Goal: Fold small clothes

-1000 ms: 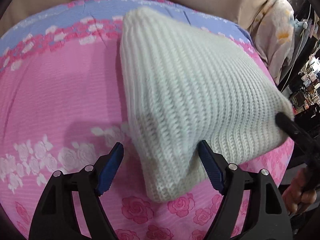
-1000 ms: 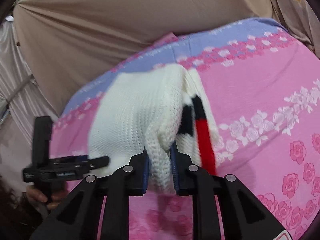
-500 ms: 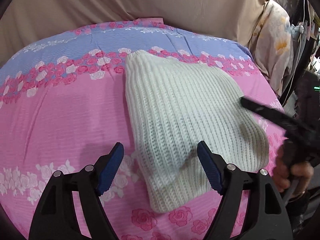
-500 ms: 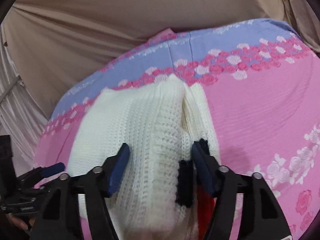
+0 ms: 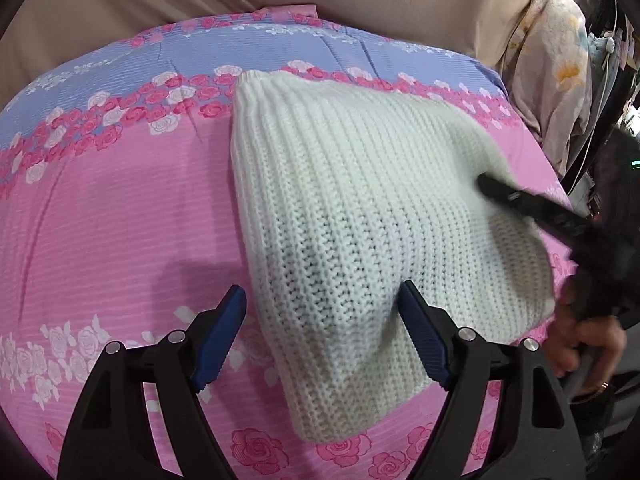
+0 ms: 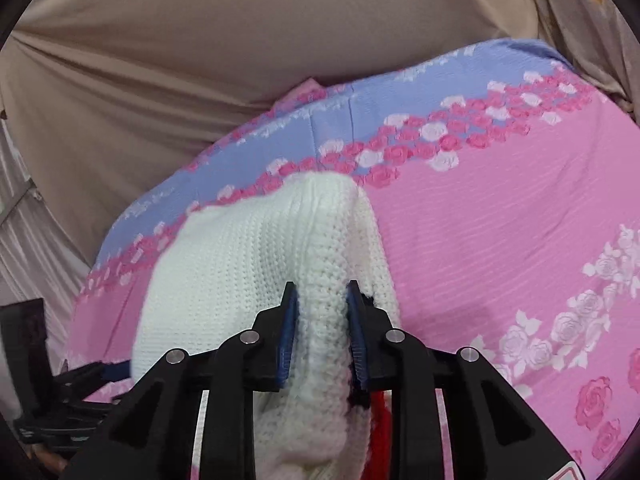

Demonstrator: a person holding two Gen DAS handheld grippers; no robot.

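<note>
The white knitted sweater (image 5: 360,232) lies folded into a thick wedge on the bed's pink rose-printed bedsheet (image 5: 120,208), its far corner reaching the band of roses beside the blue stripe, its near corner pointing between the left gripper's (image 5: 320,344) fingers. That left gripper is released, jaws spread wide with the near part of the knit sitting in the gap, neither pad pressing it as far as the left wrist view shows.

The right gripper (image 6: 322,328) is clenched on a rolled edge of the sweater (image 6: 256,264), the thick fold pinched between its blue pads. Just beside the right-hand pad, black and red trim (image 6: 376,412) peeks from under the white layer. From the left wrist view the right gripper's finger (image 5: 520,204) lies across the sweater's right side, with the person's hand (image 5: 584,340) holding the handle at the right edge.

The knit looks soft, bulky and light, with chunky ribs that give the pads good purchase, so slipping seems unlikely. It is floppy and stretchy, though, and a hold on one layer alone would probably pull the fold open or drag it skewed. The safer grip, I judge, is at a folded edge or corner, taking all layers together, with the left jaws closing on the near corner to steady it.
</note>
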